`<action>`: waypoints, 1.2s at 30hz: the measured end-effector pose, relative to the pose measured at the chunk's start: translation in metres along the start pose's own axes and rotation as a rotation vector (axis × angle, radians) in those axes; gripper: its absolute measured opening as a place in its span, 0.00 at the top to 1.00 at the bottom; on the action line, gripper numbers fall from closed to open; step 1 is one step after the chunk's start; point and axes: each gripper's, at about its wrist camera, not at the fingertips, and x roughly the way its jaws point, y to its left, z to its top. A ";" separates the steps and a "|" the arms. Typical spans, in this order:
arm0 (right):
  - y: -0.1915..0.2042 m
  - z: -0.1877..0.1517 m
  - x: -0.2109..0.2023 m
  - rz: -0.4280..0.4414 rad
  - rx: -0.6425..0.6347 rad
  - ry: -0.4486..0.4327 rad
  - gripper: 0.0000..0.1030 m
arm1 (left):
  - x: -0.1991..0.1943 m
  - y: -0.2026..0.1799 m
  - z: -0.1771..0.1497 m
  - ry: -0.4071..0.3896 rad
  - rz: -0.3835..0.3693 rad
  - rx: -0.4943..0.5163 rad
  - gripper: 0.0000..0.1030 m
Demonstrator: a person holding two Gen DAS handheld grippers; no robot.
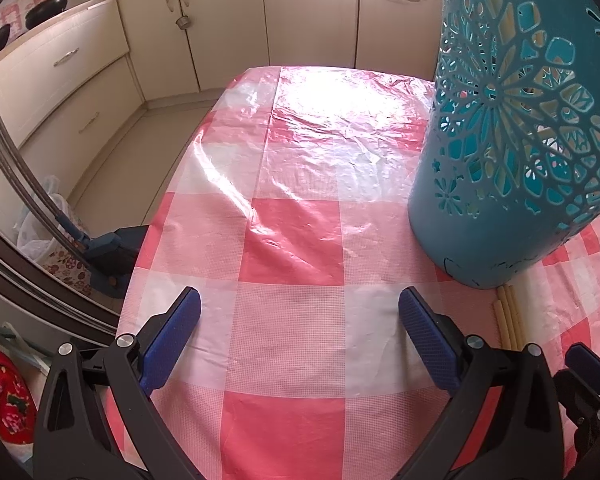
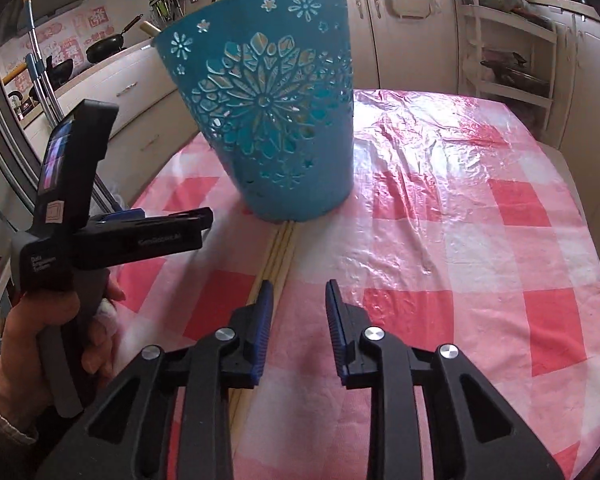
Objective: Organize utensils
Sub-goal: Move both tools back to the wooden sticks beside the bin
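The right tongs (image 2: 296,296) hang low over the desk with their jaws parted a little and nothing between the blue pads; the left pad sits just beside the chopsticks (image 2: 281,248) without pressing on them. The left tongs (image 1: 300,308) stand wide apart and empty over the checked cloth, gripped by a hand (image 2: 40,344) seen in the right wrist view.

The chopsticks are pale wooden sticks lying flat and side by side in a bundle on the desk. Their long axis runs from under the right tongs away toward the basket (image 2: 276,120), and their far ends reach the basket's base; whether they touch it I cannot tell. In the left wrist view only short ends of them show, just beside the basket's foot.

The basket is a teal plastic one with cut-out flower patterns, standing upright on the pink-and-white checked cloth (image 1: 292,232) that covers the desk. Beyond it are cream kitchen cabinets (image 1: 228,20) and dark woks (image 2: 104,46) on the worktop.
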 end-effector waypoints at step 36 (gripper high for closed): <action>-0.028 -0.021 -0.007 -0.009 0.022 0.007 0.96 | -0.036 -0.058 -0.030 -0.077 -0.161 0.271 0.08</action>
